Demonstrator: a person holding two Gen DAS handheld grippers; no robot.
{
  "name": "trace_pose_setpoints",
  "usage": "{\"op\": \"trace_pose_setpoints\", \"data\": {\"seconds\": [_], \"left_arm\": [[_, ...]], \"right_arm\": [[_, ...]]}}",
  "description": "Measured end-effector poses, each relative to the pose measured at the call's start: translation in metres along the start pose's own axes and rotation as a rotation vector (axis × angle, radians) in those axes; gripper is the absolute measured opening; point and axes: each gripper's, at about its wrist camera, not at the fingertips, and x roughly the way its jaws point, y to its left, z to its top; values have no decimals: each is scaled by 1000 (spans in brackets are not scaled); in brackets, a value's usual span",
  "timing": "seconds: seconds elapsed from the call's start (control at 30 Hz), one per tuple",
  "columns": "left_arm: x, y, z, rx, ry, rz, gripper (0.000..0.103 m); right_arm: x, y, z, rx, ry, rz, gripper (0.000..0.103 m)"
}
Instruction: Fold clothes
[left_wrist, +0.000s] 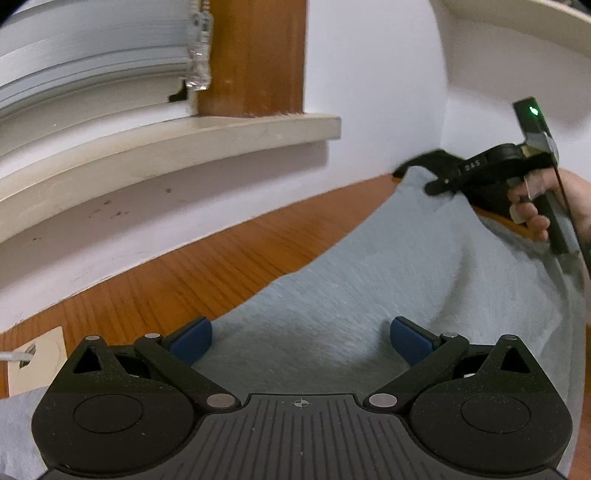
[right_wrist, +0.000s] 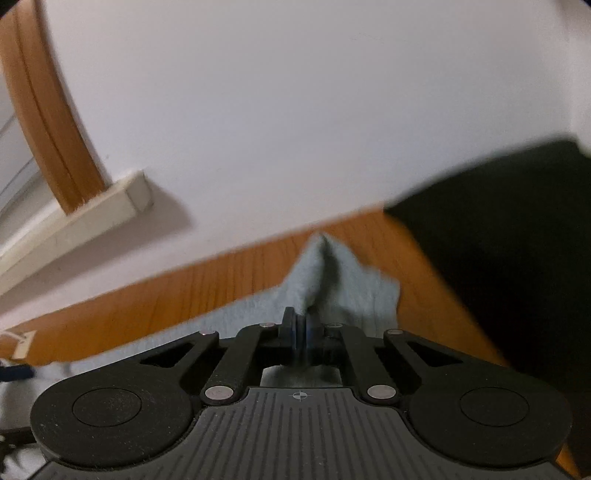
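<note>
Right claw (right_wrist: 302, 334) pinching a raised fold of pale-blue garment (right_wrist: 321, 280), left claw (left_wrist: 301, 341) spread — cloth seemingly beneath it

Lt blue-grey garment (left_wrist: 351, 295), spread on wood tabletop, far corner lifted

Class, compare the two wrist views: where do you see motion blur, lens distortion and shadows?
Left wrist view: the fisheye bends the window sill into an arc; the blinds are streaked; the sill casts a soft shadow on the wall. Right wrist view: heavier blur smears the table edge and a dark cloth; the right gripper, shut on the light blue garment, stays sharp.
</note>
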Motion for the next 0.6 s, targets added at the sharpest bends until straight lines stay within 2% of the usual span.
{"op": "trace_pose_setpoints", "data": {"seconds": [0.07,0.17,0.23,0.3,0.4,0.6], "left_arm": [[-1,4,0,-24,-5,-6,103],[-1,7,0,-38,-5,-9,103],[-1,5,1,-30,-5,-5,103],[-1,5,1,-28,-5,-5,103],[-1,6,1,-33,-4,-7,103],[1,5,1,-29,3,-9,103]], "right_arm": [[-3,2,5,4,-48,-26,5],[3,12,5,-50,-55,-65,8],[0,15,2,-76,-96,-75,21],[-11,10,3,-58,-157,-62,46],[-24,-1,10,-51,-168,-40,47],[-24,-25,17,-51,-9,-5,46]]}}
